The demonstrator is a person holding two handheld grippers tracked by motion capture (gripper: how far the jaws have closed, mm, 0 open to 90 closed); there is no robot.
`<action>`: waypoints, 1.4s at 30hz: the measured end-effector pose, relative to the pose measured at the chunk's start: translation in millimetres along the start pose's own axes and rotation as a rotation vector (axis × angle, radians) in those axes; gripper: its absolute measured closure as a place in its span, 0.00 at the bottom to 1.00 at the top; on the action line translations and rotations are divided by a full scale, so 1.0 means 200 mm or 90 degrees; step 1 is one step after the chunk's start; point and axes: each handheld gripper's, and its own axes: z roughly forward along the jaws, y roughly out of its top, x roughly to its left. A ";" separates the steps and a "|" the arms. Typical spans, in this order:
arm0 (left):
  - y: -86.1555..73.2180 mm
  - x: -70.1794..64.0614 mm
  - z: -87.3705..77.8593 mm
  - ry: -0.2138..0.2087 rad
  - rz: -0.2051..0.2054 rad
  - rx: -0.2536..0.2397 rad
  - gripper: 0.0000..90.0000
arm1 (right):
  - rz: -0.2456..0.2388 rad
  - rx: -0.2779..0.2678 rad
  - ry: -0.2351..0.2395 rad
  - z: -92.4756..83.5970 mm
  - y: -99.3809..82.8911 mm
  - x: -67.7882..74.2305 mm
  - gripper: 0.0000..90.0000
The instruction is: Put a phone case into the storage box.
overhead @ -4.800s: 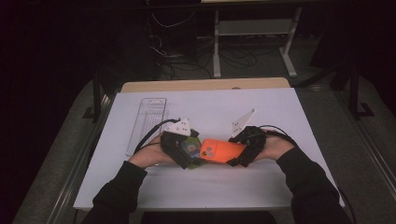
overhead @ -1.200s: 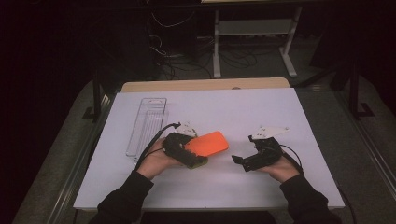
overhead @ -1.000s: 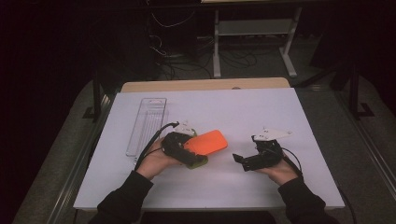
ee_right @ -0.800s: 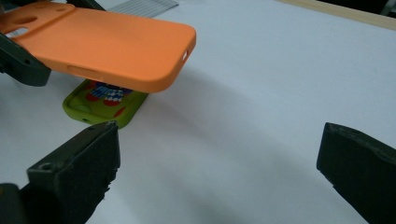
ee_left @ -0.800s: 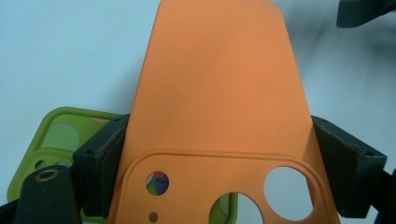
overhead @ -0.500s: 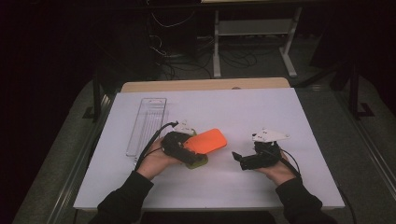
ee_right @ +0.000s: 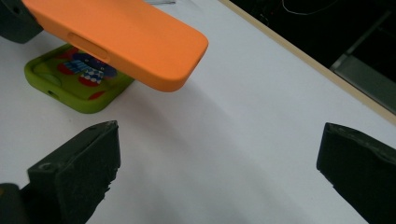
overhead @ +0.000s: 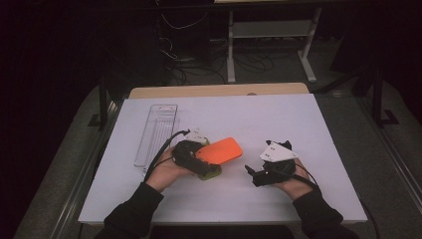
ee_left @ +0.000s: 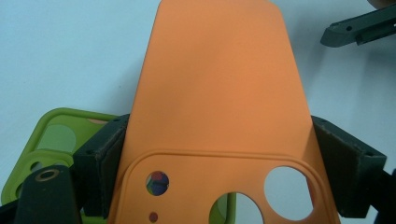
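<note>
Two dark-sleeved forearms reach in from the near edge of the table, each hand wrapped around a black two-jaw gripper. The left hand (overhead: 166,169) angles its left gripper (overhead: 209,158) toward the middle, jaws set wide and clamped on the long sides of an orange phone case (ee_left: 219,107), which it holds raised and tilted. The right hand (overhead: 291,181) lies palm-up under the right gripper (overhead: 250,173), which points toward the left one from a short way off, a grey three-cornered plate on top. Its jaws are spread wide apart with nothing between them.
</note>
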 end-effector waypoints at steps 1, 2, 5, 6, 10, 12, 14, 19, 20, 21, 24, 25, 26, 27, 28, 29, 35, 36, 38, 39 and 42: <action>0.00 0.00 0.00 0.000 0.001 0.000 0.17 | -0.009 0.001 -0.005 0.00 0.00 0.00 0.00; 0.00 0.00 0.00 0.000 0.003 0.001 0.17 | -0.019 0.002 -0.008 0.00 0.00 0.01 0.00; 0.00 0.01 -0.01 0.001 0.021 0.014 0.17 | -0.056 0.001 -0.025 0.00 0.00 0.02 0.00; 0.00 0.01 -0.01 0.001 0.020 0.013 0.17 | -0.067 0.002 -0.029 0.00 0.00 0.03 0.00; 0.00 0.00 0.00 0.001 0.011 -0.001 0.17 | -0.121 0.004 -0.047 0.01 0.01 0.05 0.00; 0.00 0.00 0.00 0.001 0.011 -0.001 0.17 | -0.137 0.009 -0.052 0.01 0.01 0.07 0.00; 0.00 0.00 0.00 0.002 0.011 0.000 0.17 | -0.171 0.011 -0.065 0.01 0.01 0.08 0.00; 0.00 0.00 0.00 0.001 0.007 -0.004 0.17 | -0.238 0.014 -0.090 0.01 0.02 0.11 0.00; 0.00 0.00 0.00 0.000 0.007 -0.005 0.17 | -0.249 0.016 -0.096 0.02 0.02 0.12 0.00; 0.00 0.00 0.00 0.000 0.010 -0.004 0.17 | -0.262 0.017 -0.101 0.02 0.02 0.13 0.00; 0.00 0.00 0.00 0.000 0.017 0.001 0.17 | -0.290 0.019 -0.114 0.02 0.02 0.15 0.00; 0.00 -0.01 0.01 -0.001 0.007 -0.007 0.17 | -0.295 0.015 -0.118 0.02 0.02 0.16 0.00; 0.00 0.00 0.01 -0.001 0.009 -0.005 0.17 | -0.299 0.014 -0.123 0.03 0.02 0.16 0.00; 0.00 -0.01 0.01 -0.002 0.009 -0.004 0.17 | -0.307 0.012 -0.126 0.03 0.02 0.17 0.00; 0.00 -0.01 0.01 -0.001 0.012 -0.005 0.17 | -0.315 0.010 -0.134 0.03 0.02 0.17 0.00; 0.00 -0.01 0.01 -0.003 0.010 -0.007 0.17 | -0.343 0.016 -0.137 0.02 0.02 0.17 0.00; 0.00 -0.01 0.00 -0.004 0.005 -0.003 0.17 | -0.413 0.003 -0.177 0.03 0.03 0.19 0.00; 0.00 -0.01 0.00 -0.002 0.005 -0.005 0.17 | -0.428 0.002 -0.185 0.03 0.03 0.19 0.00; 0.00 0.00 0.00 -0.002 0.017 0.006 0.17 | -0.446 0.001 -0.195 0.04 0.03 0.21 0.00; 0.00 -0.01 0.00 -0.001 0.007 -0.003 0.17 | -0.459 -0.004 -0.199 0.04 0.03 0.21 0.00; 0.01 -0.01 0.00 -0.008 0.007 -0.006 0.17 | -0.493 -0.013 -0.213 0.05 0.03 0.23 0.00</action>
